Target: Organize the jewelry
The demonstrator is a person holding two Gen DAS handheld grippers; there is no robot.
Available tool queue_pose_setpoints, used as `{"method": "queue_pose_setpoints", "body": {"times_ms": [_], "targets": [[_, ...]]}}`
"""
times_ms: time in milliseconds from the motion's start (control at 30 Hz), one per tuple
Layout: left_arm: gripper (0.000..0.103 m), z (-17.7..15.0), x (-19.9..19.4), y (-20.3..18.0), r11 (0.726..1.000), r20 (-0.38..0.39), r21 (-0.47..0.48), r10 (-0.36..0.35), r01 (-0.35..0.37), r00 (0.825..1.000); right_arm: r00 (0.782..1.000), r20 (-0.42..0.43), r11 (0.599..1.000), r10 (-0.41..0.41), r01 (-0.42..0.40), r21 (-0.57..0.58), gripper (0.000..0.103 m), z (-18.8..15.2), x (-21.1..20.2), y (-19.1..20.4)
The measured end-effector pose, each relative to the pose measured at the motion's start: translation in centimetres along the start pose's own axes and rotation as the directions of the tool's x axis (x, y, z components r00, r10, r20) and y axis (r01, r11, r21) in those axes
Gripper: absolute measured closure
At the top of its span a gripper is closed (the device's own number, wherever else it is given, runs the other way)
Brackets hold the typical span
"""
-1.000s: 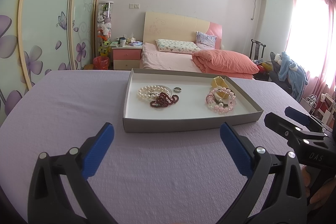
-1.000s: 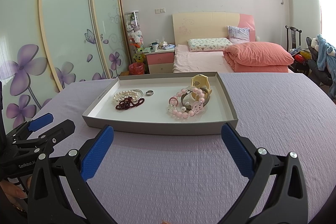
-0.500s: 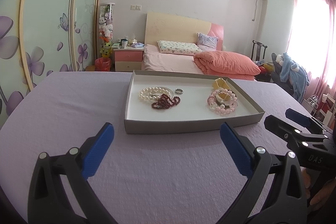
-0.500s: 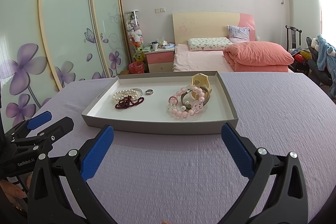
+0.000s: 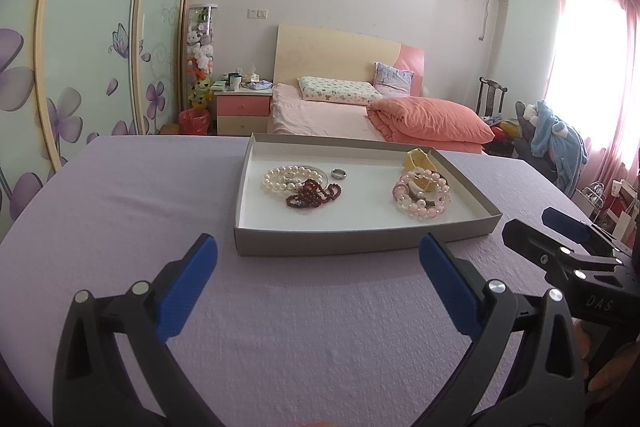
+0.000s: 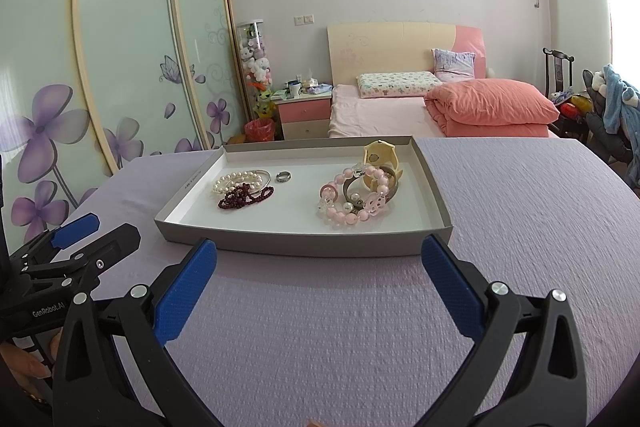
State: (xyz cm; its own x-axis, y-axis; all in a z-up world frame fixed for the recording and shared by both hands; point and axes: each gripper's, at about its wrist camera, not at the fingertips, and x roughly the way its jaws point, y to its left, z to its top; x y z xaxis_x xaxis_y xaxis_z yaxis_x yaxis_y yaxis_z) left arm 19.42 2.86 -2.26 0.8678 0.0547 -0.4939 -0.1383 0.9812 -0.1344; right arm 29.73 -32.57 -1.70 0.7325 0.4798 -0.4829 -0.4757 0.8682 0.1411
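Left gripper point(image 5: 318, 267), right gripper point(image 6: 319, 269): jaws wide, empty, over purple cloth point(image 5: 132, 195), just short of tray point(image 5: 360, 241). Tray holds pearl bracelet point(image 5: 286, 179), dark red beads point(image 5: 314, 193), ring point(image 5: 339, 174), pink bracelet point(image 5: 420, 195). Right view alone shows flower charm point(image 6: 375, 203) on pink bracelet, grey bangle point(image 6: 390, 181), yellow piece's point(image 6: 380, 157) face.

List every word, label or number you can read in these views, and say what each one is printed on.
"DAS": on the body of the right claw, seen from the left wrist camera.
"GenRobot.AI": on the body of the left claw, seen from the right wrist camera.
A small dark print on the left inner wall of the tray: too small to read.
Nothing else legible.
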Motion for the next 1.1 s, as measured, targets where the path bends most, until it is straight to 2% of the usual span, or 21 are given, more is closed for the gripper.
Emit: {"method": "queue_pose_setpoints", "body": {"times_ms": [1100], "targets": [[0.002,0.07,0.10,-0.10,1.000,-0.002,0.004,0.006,-0.006,1.000,1.000,-0.001,1.000,0.000,0.000,0.000,0.001,-0.01,0.00,-0.04]]}}
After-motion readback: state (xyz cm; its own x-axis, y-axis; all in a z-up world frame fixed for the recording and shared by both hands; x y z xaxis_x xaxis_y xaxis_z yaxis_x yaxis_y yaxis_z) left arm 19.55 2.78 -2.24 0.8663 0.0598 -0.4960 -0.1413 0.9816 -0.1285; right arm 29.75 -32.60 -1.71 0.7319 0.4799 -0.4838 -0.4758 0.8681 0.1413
